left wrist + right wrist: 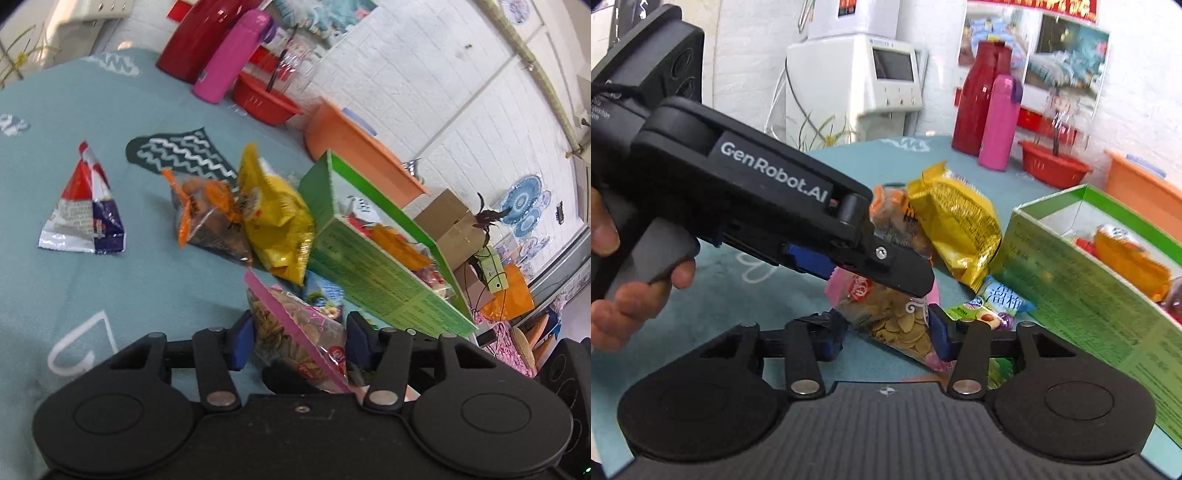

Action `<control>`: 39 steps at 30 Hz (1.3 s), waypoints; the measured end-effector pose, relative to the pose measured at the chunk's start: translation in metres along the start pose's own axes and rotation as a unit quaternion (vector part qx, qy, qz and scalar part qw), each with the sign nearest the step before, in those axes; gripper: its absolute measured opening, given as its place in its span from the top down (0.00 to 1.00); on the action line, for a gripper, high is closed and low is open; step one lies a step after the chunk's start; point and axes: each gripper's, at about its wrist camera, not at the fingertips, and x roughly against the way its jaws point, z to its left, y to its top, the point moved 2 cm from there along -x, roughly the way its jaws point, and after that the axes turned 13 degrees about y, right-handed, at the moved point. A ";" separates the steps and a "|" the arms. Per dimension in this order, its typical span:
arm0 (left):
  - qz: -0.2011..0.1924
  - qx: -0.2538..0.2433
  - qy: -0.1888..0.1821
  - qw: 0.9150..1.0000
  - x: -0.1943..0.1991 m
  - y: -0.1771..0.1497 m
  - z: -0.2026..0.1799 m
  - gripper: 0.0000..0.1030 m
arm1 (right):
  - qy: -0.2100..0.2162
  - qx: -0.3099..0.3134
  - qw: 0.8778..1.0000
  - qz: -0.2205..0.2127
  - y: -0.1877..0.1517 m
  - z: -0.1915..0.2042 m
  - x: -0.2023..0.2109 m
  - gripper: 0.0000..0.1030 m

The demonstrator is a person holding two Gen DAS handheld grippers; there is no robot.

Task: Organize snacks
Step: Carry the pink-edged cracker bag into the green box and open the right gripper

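Left wrist view: a pink-edged seed packet [295, 332] is pinched between the blue pads of the left gripper [299, 341], held above the teal desk [55, 122]. Just beyond it, a yellow snack bag [277, 218] and an orange-trimmed snack bag [207, 218] are laid side by side, touching. A green box [376, 273] is stood open just beside the yellow bag, with orange and red packets seen inside. A red, white and blue triangular packet [83, 210] is placed well apart, to the left. A pink bottle [232, 55], a red basket [266, 99] and an orange tub [354, 151] are ranged along the far edge.

Right wrist view: the same seed packet [897, 321] is seen between the fingers of the right gripper [892, 332], whose jaws are spread and only partly closed about it; contact cannot be told. The left gripper [886, 273] is clamped on the packet's upper edge. A small plum-candy packet [993, 306] is lain beside the green box [1082, 291].
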 end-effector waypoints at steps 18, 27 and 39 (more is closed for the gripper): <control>-0.075 -0.103 -0.072 0.989 -0.013 0.071 -0.106 0.51 | -0.096 0.020 0.985 -0.145 0.035 -0.050 0.076 0.29; -0.056 -0.088 -0.103 0.989 -0.076 0.103 -0.109 0.50 | -0.129 0.023 0.982 -0.134 0.039 -0.099 0.064 0.29; -0.057 -0.108 -0.036 0.992 -0.095 0.093 -0.093 0.00 | -0.163 0.010 0.984 -0.073 0.022 -0.127 0.033 0.00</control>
